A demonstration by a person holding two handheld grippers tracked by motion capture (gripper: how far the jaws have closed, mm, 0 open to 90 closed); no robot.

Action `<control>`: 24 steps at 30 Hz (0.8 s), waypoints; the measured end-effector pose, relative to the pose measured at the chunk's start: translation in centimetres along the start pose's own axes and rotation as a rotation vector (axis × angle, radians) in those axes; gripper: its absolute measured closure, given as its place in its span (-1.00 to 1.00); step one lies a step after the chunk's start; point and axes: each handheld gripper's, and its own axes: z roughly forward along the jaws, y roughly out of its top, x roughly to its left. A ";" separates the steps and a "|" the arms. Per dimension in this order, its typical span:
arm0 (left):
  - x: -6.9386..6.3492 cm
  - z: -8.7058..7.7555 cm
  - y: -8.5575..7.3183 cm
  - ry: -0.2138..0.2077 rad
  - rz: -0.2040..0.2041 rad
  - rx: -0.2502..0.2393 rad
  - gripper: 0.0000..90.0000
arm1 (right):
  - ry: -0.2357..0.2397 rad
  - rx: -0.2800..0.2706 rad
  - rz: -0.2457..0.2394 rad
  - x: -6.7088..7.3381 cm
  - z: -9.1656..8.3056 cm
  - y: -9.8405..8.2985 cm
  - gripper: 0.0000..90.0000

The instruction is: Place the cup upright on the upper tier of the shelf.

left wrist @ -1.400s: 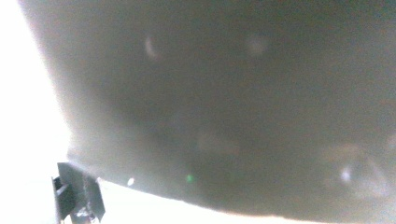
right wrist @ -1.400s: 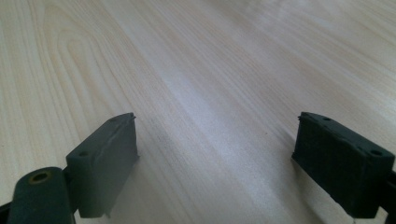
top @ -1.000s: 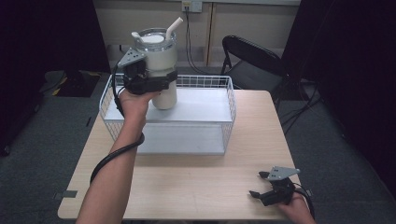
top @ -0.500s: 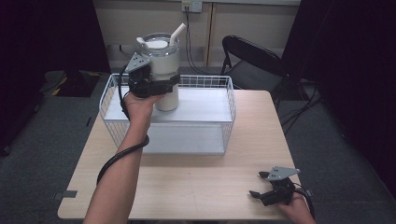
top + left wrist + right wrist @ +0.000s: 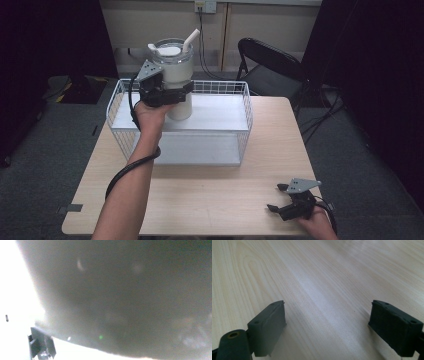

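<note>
Tumbler (image 5: 174,75) clamped in left tool (image 5: 167,95), held above wire basket (image 5: 245,112); right tool (image 5: 280,200) spread wide on table (image 5: 210,195).

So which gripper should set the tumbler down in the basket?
Left. The left gripper is shut on the tumbler, right over the basket. The right gripper sits open at the table's near edge.

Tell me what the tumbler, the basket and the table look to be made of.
Tumbler: white body with a smooth satin look, probably coated metal or plastic; the lid's rim looks clear, so likely plastic, with a pale straw. Basket: thin white wire grid, likely coated steel. Table: pale wood grain, matte, visible in the right gripper view; solid wood or laminate cannot be told.
</note>
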 end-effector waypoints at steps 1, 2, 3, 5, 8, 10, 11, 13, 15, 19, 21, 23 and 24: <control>-0.1 0.0 0.0 -0.004 0.005 0.002 -0.79 | 0.000 0.000 0.000 0.0 0.0 0.0 -0.72; -0.1 0.0 0.0 -0.003 0.016 0.006 -0.79 | 0.000 0.000 0.000 0.0 0.0 0.0 -0.72; -0.2 0.0 0.0 -0.008 0.027 0.009 -0.79 | 0.000 0.000 0.000 0.0 0.0 0.0 -0.72; -0.1 -0.1 -0.1 -0.014 0.024 0.005 -0.79 | 0.000 0.000 0.000 0.0 0.0 0.0 -0.72; -0.1 -0.2 -0.1 -0.018 0.032 0.005 -0.79 | 0.000 0.000 -0.001 0.0 0.0 0.0 -0.72; -0.1 -0.2 -0.2 -0.014 0.031 0.005 -0.80 | -0.001 0.000 -0.001 0.0 0.0 0.0 -0.72; -0.1 -0.2 -0.2 -0.015 0.035 0.005 -0.80 | -0.001 0.001 -0.002 0.0 0.0 0.0 -0.72; -0.1 -0.3 -0.2 -0.017 0.049 0.015 -0.80 | -0.001 0.001 -0.001 0.0 0.0 0.0 -0.72; -0.1 -0.4 -0.3 -0.016 0.070 0.026 -0.79 | -0.001 0.001 -0.002 0.0 0.0 0.0 -0.72; -0.1 -0.5 -0.2 -0.014 0.071 0.036 -0.79 | -0.001 0.001 -0.002 0.0 0.0 0.0 -0.72; -0.1 -0.5 -0.2 -0.015 0.079 0.043 -0.80 | -0.001 0.001 -0.002 0.0 0.0 0.0 -0.72; -0.1 -0.5 -0.4 -0.017 0.076 0.061 -0.81 | -0.001 0.001 -0.002 0.0 0.0 0.0 -0.72; 0.1 -0.5 -0.6 -0.020 0.063 0.073 -0.82 | -0.001 0.001 -0.002 0.0 0.0 0.0 -0.72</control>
